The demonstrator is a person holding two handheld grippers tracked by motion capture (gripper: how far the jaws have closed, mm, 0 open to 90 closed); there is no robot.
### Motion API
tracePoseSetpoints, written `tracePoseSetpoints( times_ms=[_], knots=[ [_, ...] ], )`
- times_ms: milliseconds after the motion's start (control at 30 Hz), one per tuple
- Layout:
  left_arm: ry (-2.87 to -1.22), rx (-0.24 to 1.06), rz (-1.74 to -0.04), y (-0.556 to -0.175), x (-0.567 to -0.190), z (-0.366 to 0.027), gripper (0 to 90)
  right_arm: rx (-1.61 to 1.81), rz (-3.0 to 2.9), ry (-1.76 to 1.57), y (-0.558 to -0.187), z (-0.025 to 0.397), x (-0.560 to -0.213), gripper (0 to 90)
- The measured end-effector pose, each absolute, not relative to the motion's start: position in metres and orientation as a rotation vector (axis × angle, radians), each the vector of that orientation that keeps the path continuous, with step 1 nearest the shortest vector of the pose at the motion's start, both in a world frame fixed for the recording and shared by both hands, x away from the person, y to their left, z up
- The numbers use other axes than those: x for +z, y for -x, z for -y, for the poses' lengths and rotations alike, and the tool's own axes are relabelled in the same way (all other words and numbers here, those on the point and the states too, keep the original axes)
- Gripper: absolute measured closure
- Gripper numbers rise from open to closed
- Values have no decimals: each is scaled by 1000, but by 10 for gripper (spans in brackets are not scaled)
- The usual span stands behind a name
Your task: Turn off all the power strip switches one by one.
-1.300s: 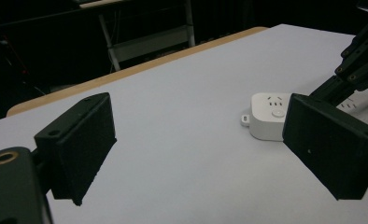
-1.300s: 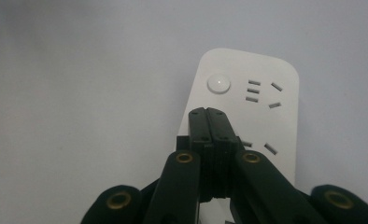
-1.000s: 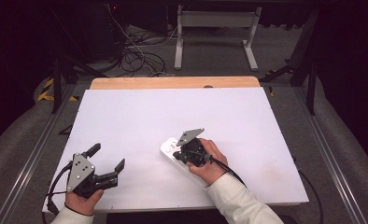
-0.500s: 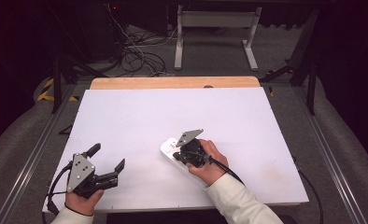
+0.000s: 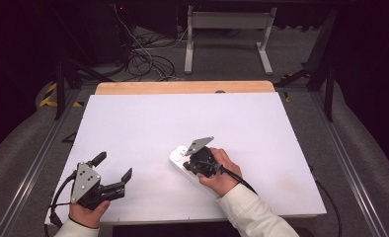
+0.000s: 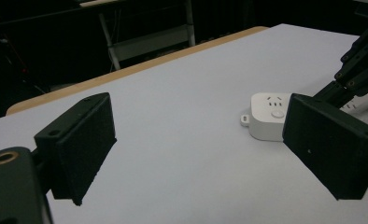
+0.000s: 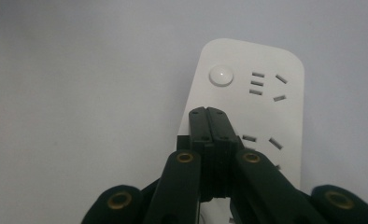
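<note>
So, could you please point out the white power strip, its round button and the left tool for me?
white power strip (image 7: 266, 112): right gripper view, on its flat top face.
round button (image 7: 221, 75): right gripper view, on the button's centre.
left tool (image 5: 114, 172): high view, midway between its fingertips.

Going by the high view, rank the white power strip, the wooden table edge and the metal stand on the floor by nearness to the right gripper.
1. Power strip: directly under the right gripper.
2. Wooden table edge: far side of the table.
3. Metal stand: on the floor beyond the table.
</note>
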State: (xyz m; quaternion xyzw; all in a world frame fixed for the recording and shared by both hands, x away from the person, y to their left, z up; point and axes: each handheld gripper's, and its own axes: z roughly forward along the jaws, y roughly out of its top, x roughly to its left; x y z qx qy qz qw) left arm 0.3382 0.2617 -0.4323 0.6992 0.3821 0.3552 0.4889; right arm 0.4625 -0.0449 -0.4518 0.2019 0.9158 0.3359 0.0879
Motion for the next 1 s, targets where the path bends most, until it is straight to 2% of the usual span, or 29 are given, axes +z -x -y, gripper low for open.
tracePoseSetpoints(
  times_ms=[700,1000],
  knots=[
    [-1702,869,-924,-338,-432,-262,102,955,-2737,-606,-463,41,-451,900],
    [-1699,865,-931,-339,-432,-263,102,1169,-2630,-589,-459,50,-432,900]
  ],
)
